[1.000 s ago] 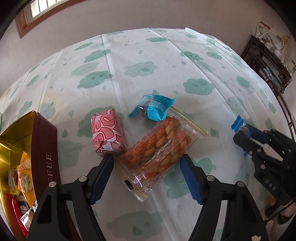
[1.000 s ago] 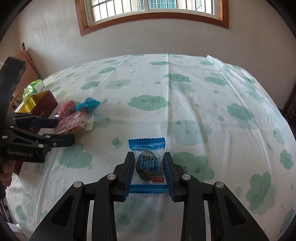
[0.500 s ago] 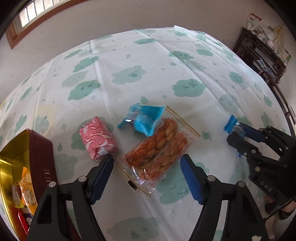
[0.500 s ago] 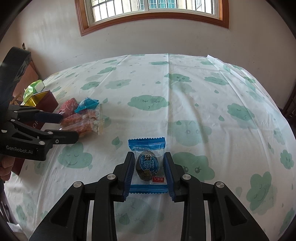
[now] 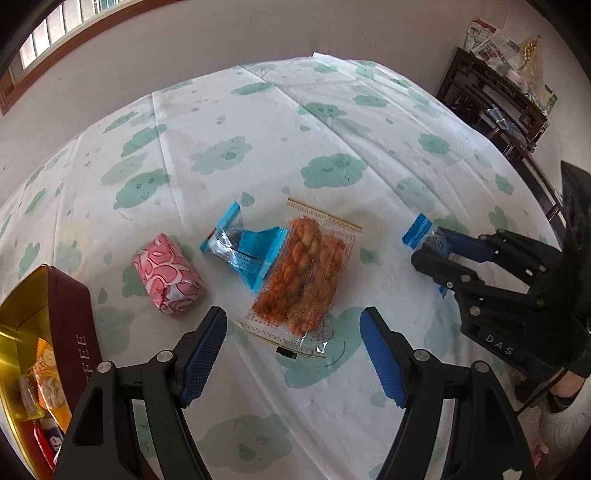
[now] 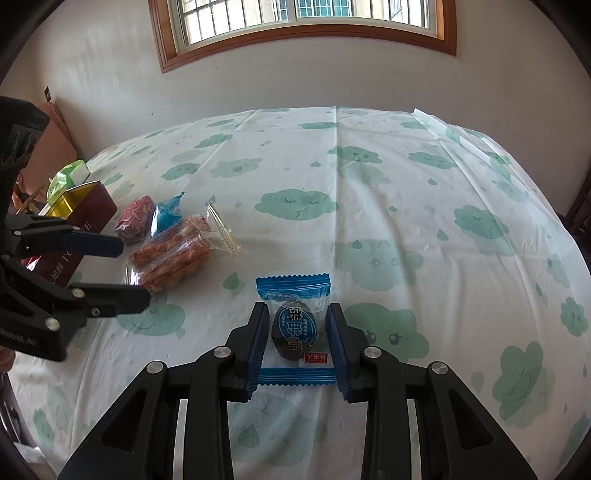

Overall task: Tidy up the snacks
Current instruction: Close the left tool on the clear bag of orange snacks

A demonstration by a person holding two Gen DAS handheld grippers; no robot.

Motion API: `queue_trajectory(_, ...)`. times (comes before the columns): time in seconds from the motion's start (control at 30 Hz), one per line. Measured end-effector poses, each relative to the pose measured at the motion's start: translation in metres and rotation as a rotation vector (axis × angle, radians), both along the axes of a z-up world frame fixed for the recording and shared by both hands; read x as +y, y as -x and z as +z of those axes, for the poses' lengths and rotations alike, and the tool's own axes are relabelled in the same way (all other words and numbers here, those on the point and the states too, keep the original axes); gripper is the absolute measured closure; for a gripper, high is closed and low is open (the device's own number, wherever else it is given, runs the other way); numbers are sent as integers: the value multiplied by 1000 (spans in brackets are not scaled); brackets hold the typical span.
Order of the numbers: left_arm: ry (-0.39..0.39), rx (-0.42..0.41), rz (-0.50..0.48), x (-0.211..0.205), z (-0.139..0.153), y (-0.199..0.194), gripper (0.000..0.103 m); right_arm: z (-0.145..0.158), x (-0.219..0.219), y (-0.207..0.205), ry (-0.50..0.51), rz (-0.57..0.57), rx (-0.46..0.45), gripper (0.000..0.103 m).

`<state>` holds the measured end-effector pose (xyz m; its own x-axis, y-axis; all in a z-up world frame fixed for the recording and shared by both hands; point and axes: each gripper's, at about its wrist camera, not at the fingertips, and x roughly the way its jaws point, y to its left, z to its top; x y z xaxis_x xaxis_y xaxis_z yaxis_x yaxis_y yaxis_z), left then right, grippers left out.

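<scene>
My left gripper (image 5: pixel 291 332) stands open just above the cloud-print tablecloth, its blue pads either side of the near end of a clear packet of orange twisted snacks (image 5: pixel 306 273). They do not touch it. Left of that packet lie a crumpled blue packet (image 5: pixel 247 254) and a pink-patterned wrapped snack (image 5: pixel 168 275). A maroon tin (image 5: pixel 70 314) with a gold inside holds several small packets at the far left. My right gripper (image 6: pixel 297 332) is shut on a blue-wrapped dark snack (image 6: pixel 295 328) that rests on the cloth. In the right wrist view, the left gripper (image 6: pixel 127 273) hovers by the orange packet (image 6: pixel 173 254).
A dark wooden shelf (image 5: pixel 498 92) with papers stands beyond the table's right edge. A green bag (image 6: pixel 68 175) sits behind the tin (image 6: pixel 94 210). A window (image 6: pixel 303 22) is in the far wall. A person's foot (image 5: pixel 561 391) shows below the table edge.
My left gripper has rolled, so the snacks now appear turned in its view, and it has edged a little along the orange packet. The right gripper and its snack have not moved.
</scene>
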<state>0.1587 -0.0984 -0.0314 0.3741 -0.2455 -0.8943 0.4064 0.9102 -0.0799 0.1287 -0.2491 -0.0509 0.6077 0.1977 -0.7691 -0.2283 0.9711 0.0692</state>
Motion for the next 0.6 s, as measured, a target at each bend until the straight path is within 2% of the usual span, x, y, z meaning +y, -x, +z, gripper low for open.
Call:
queue_trajectory(0.17,-8,-15,-14,-3,2,-4,32,0,0,0,0,0,0,70)
queue_trajectory(0.43,-1,9,15,-12,-10,-22,34,0,1,0,-8,-1,1,70)
queue_trajectory(0.6,9,28,45,-13,-19,-30,43,0,0,0,-6,-1,1,70)
